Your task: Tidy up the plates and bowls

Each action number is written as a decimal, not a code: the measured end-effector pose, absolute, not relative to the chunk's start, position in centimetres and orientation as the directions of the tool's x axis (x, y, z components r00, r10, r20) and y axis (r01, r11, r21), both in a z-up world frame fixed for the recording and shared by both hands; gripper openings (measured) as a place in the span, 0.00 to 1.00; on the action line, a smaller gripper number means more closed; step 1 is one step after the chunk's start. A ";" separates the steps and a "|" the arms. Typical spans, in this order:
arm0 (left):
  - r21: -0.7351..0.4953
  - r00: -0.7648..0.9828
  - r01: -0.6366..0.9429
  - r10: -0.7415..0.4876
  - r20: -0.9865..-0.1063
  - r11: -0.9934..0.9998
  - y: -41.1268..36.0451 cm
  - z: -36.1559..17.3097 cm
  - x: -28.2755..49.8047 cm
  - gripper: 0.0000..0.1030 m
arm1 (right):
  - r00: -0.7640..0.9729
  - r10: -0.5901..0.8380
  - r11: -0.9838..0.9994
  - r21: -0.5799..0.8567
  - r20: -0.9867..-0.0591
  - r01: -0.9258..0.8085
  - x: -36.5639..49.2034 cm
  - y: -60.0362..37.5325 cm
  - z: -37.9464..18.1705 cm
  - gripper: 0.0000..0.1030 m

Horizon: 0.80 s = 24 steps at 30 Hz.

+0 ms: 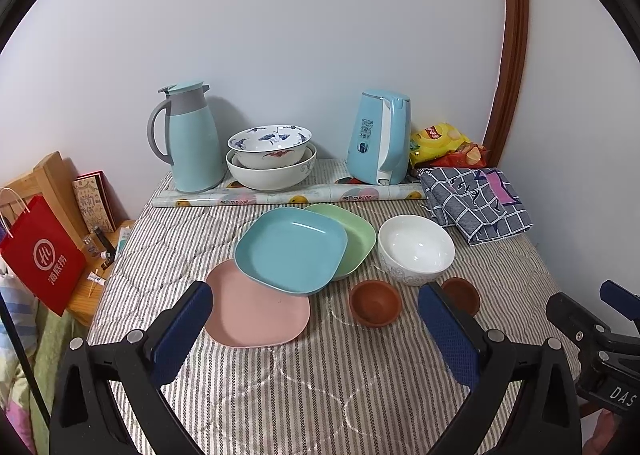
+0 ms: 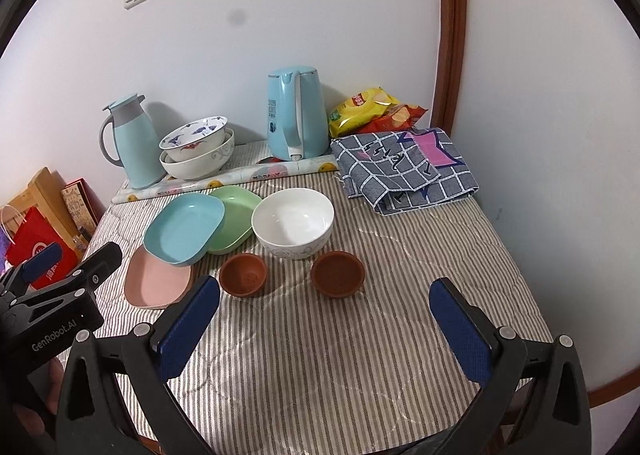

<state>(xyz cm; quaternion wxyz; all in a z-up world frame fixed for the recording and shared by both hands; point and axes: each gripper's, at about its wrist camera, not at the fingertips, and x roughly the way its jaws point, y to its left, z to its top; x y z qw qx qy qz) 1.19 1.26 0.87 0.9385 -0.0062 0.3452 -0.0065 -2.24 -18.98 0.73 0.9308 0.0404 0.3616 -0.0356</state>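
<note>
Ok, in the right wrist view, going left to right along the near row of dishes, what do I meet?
pink plate → left brown bowl → right brown bowl

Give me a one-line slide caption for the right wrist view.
Open right gripper hovers over striped cloth before two brown bowls, a white bowl and overlapping plates.

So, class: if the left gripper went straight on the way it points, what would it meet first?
Probably the striped cloth first, since the left gripper tilts down, open. Just beyond lie the pink plate and the nearer brown bowl. Depth is hard to judge.
</note>
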 end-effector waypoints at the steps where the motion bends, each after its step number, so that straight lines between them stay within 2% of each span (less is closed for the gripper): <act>1: -0.018 0.760 0.010 -0.019 -0.649 1.000 1.3 0.9 1.3 1.00 | 0.734 -0.037 0.994 0.049 -0.678 0.095 -2.2 -19.0 0.7 1.00; 24: -0.006 0.755 0.005 -0.008 -0.656 1.000 1.6 0.8 2.4 1.00 | 0.743 -0.082 0.995 -0.012 -0.664 0.099 -2.0 -18.0 1.5 1.00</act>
